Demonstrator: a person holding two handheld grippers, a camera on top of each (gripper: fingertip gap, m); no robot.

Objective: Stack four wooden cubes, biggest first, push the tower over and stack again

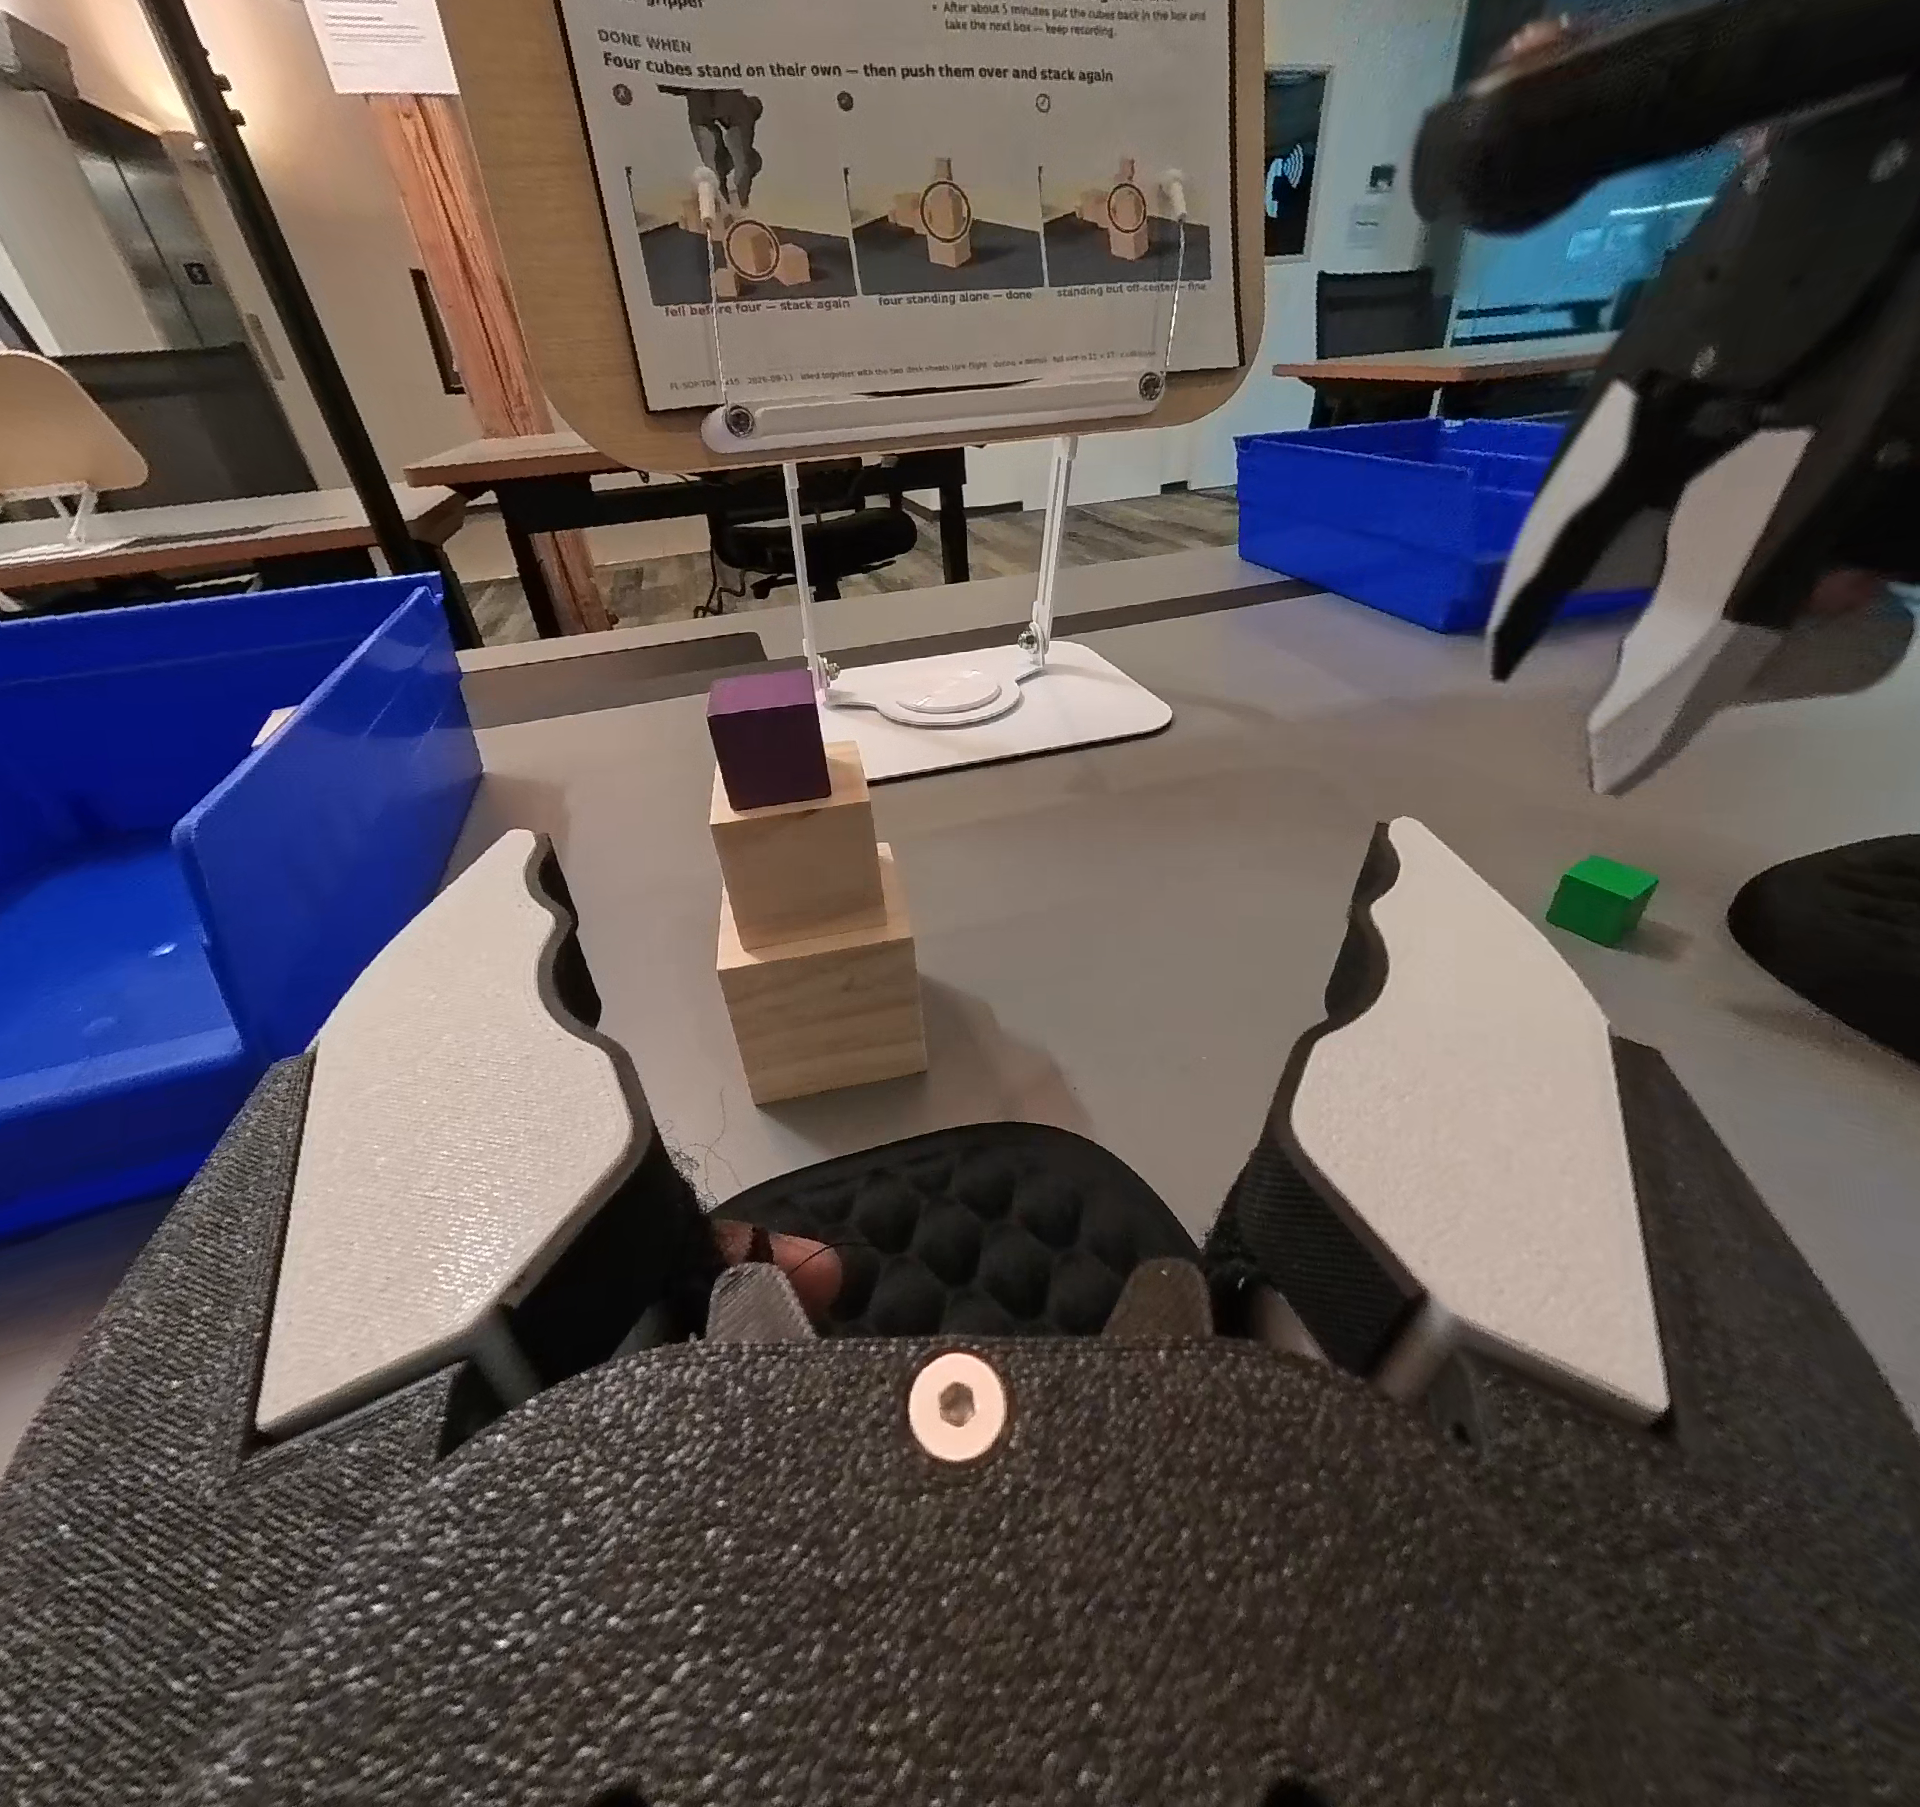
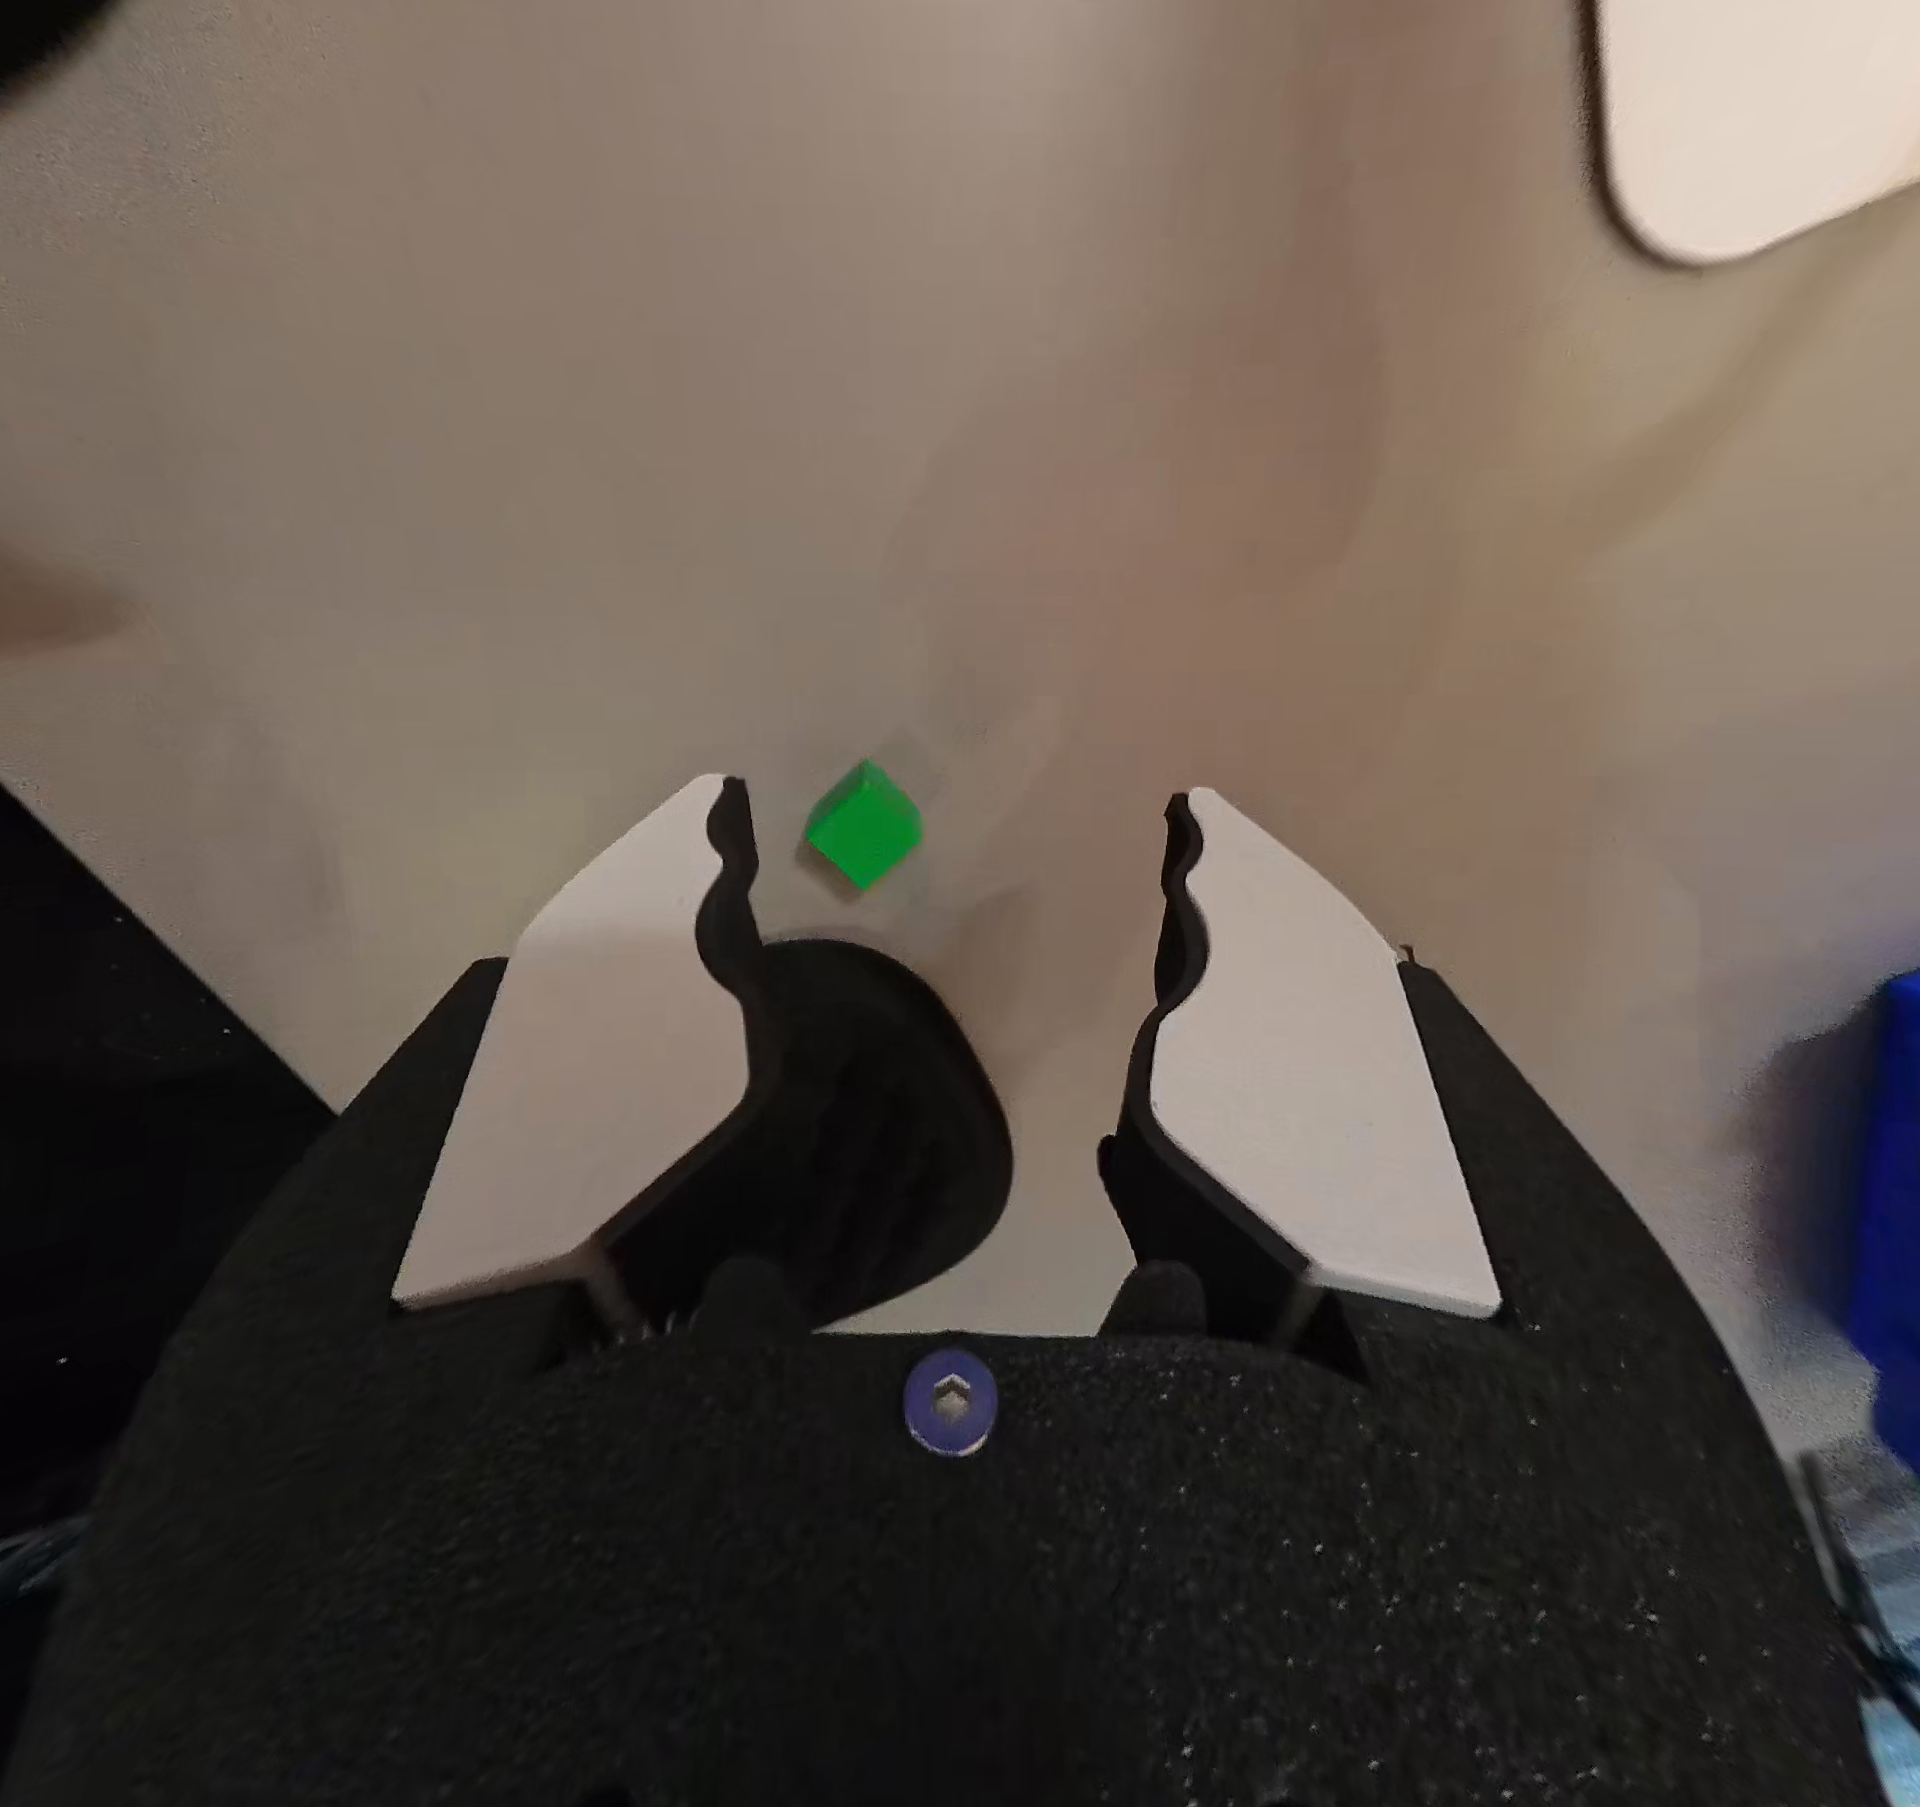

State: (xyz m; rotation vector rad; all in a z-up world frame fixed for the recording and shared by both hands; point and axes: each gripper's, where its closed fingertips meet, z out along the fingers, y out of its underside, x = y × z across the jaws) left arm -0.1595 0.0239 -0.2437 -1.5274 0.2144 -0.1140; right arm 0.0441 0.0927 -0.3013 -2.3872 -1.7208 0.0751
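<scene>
- Small green wooden cube (image 2: 864, 825) lies alone on the grey tabletop (image 2: 935, 355), below the right gripper (image 2: 956, 812), whose jaws stand apart and empty; the cube shows near its 9 o'clock finger (image 2: 665, 884).
- Left gripper (image 1: 961, 884), spread wide and empty, faces a tower: purple cube (image 1: 767, 739) on two pale wooden cubes (image 1: 805, 926).
- Risk: the overhanging purple cube may topple if bumped.

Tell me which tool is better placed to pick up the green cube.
Right. The right tool hangs open above the green cube, which shows between its fingertips. The left tool faces the stack of blocks, with the cube off to its side.
</scene>
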